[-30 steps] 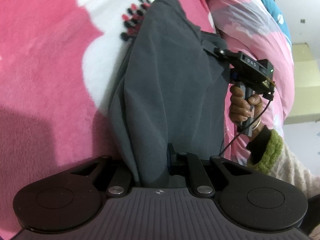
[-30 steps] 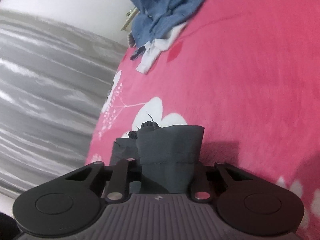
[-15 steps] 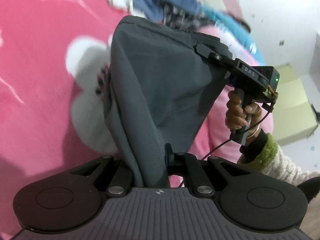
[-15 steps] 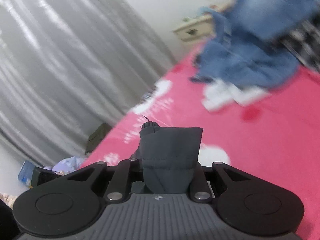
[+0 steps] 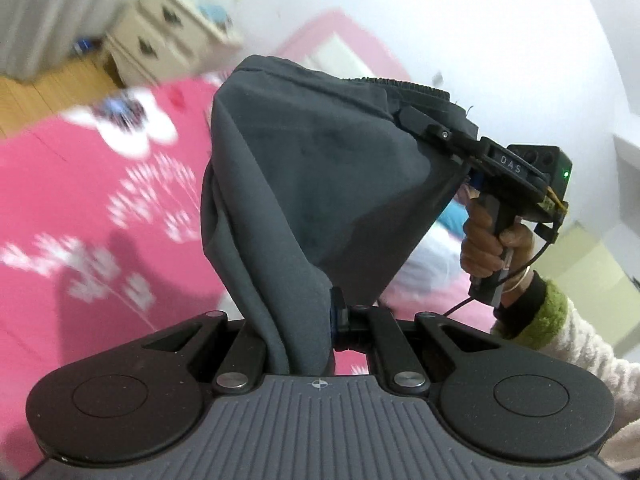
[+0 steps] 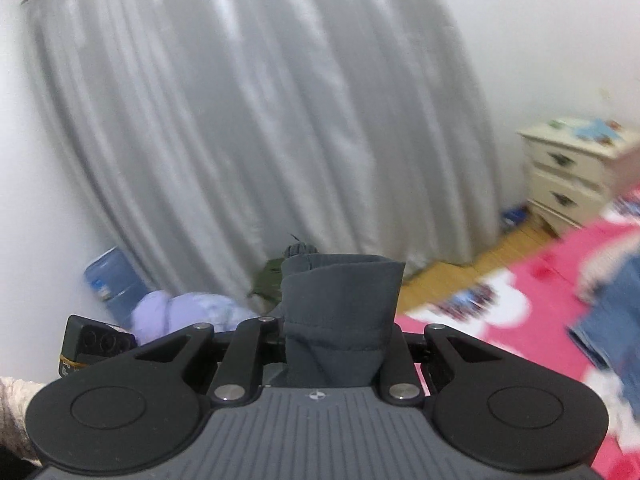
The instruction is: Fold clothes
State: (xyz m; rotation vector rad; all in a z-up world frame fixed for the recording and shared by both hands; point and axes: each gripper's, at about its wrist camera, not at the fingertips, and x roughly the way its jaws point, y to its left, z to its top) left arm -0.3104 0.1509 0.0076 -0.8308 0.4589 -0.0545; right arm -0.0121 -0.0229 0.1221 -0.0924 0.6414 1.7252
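A bed (image 5: 80, 208) covered by a pink blanket (image 6: 532, 316) with white flower prints carries the clothes. Blue denim clothing (image 6: 612, 320) lies on it, blurred, near its right side in the right wrist view.

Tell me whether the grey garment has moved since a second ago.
Yes. The grey garment has risen off the pink blanket and now hangs above it.

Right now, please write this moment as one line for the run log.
left gripper: shut on grey garment | right gripper: shut on same garment | garment: held above pink blanket
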